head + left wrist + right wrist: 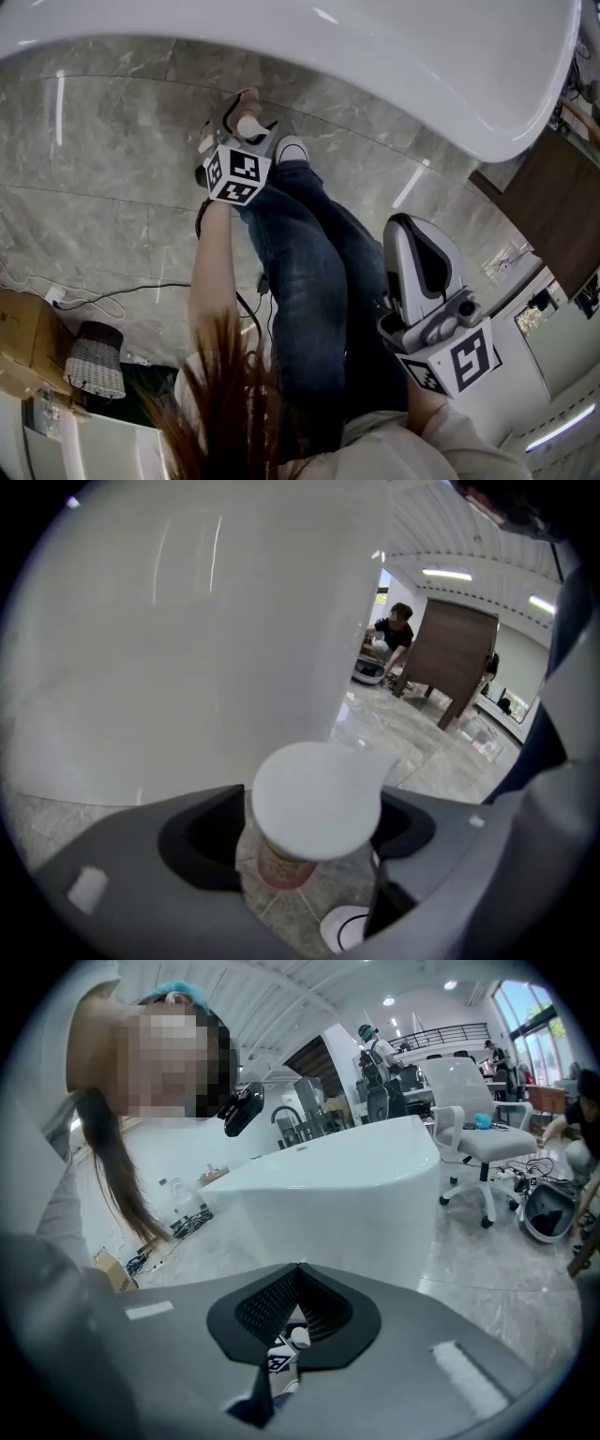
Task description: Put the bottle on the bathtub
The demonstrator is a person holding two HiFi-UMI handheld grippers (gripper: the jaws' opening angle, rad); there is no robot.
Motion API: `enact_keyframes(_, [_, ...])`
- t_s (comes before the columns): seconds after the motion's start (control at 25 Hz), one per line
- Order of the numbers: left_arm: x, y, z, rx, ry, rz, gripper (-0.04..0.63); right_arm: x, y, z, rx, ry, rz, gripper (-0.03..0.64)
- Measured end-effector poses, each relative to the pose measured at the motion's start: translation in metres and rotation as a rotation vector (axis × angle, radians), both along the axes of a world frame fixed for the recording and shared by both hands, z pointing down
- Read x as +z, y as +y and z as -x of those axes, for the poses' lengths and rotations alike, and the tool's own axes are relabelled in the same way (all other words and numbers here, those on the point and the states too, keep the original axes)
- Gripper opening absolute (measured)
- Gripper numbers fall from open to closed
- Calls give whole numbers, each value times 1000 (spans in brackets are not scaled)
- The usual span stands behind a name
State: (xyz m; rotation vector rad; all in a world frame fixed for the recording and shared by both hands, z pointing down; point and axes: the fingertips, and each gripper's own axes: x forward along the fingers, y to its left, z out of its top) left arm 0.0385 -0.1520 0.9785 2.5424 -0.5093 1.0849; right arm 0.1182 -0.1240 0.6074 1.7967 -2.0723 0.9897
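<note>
Bottle [316, 803] clamped in left fingers [197, 841] could knock the bathtub [394, 56] wall when lifted; right fingers [262, 1307] closed, empty.

The bottle [316, 799] is small and clear, with a broad white round cap and a pinkish label band below it. It shows cap-first at lower centre of the left gripper view, clamped between the jaws of the left gripper [314, 832]. The bathtub [187, 639], white, glossy and smooth-walled, fills that frame's upper left, close behind the bottle
</note>
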Motion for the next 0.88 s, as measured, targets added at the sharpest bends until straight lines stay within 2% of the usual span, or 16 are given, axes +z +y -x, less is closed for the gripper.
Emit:
enact_keyframes(0.16, [2,8,9,-45,6,20,413,1,3,3,-5,-1,3,-3])
enact_keyframes(0.4, [-14,6,12,-94,31,-1,413,0,8,6,-14,-7,6,-3])
enact_keyframes(0.56, [-26,14,9,-98,42,21,413,-5,15,10,-15,-23,22,-3])
enact_keyframes(0.88, [-62,23,15,-162,48,62,411,-24,26,18,-4,-56,62,-3])
